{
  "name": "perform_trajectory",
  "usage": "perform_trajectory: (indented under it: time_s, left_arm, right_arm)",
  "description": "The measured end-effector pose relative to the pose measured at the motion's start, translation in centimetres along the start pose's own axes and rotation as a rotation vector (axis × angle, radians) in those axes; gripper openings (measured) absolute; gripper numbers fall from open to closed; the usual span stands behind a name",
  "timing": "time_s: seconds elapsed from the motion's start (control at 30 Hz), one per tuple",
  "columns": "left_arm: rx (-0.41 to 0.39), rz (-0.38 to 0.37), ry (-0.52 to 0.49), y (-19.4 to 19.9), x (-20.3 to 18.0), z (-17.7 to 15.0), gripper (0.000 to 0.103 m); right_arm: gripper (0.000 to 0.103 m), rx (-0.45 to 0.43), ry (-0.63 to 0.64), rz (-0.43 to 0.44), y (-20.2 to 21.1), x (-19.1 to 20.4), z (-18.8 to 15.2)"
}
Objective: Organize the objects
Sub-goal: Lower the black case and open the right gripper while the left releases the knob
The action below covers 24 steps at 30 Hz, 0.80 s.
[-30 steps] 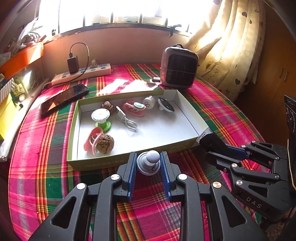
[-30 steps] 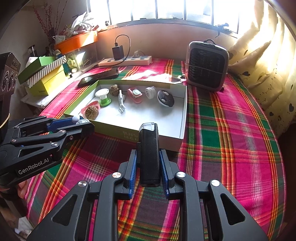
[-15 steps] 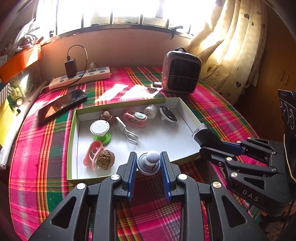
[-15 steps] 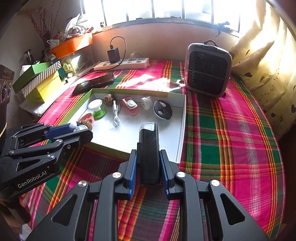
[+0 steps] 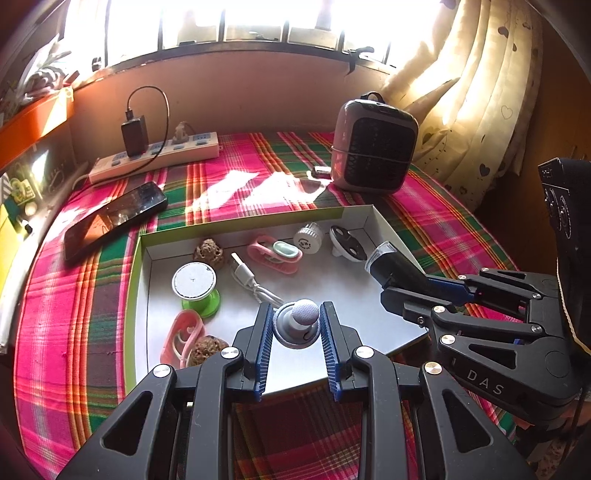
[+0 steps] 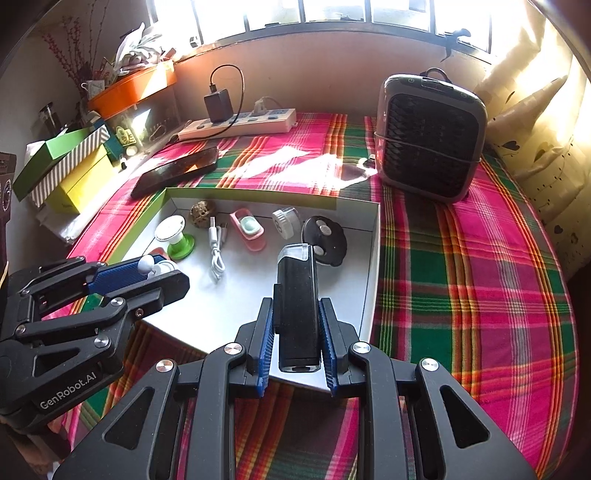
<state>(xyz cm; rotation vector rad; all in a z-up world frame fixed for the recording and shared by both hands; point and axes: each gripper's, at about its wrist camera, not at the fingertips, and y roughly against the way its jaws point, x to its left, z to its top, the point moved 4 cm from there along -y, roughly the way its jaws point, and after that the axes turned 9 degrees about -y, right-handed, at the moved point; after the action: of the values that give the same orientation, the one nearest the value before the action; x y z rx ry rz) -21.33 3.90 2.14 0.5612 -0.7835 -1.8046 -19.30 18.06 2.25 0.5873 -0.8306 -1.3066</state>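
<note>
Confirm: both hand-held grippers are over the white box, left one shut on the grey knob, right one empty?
Not quite: the right hand-held gripper is not empty. It is shut on a black rectangular device, as the right wrist view shows. The left hand-held gripper does grip the grey knob, both over the white box.

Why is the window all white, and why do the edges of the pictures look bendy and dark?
In both wrist views, sunlight floods the window, washing it out white, and throws bright patches on the plaid cloth. The fisheye lenses curve straight lines, like the box rim in the left view, and blacken the corners.
</note>
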Motion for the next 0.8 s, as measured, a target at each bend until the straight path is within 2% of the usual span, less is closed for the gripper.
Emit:
perform_trajectory:
  time_s: [0.47, 0.8]
  left_arm:
    - [0.05, -0.017, -0.007, -2.7, 0.0, 0.2, 0.024]
    - [0.084, -0.016, -0.007, -4.1, 0.0, -0.3, 0.024]
  right_arm:
    - [0.024, 0.056, 0.01, -0.01, -2.6, -0.5, 0.3]
    - [0.024, 0.038, 0.06, -0.034, -3.2, 0.0, 0.4]
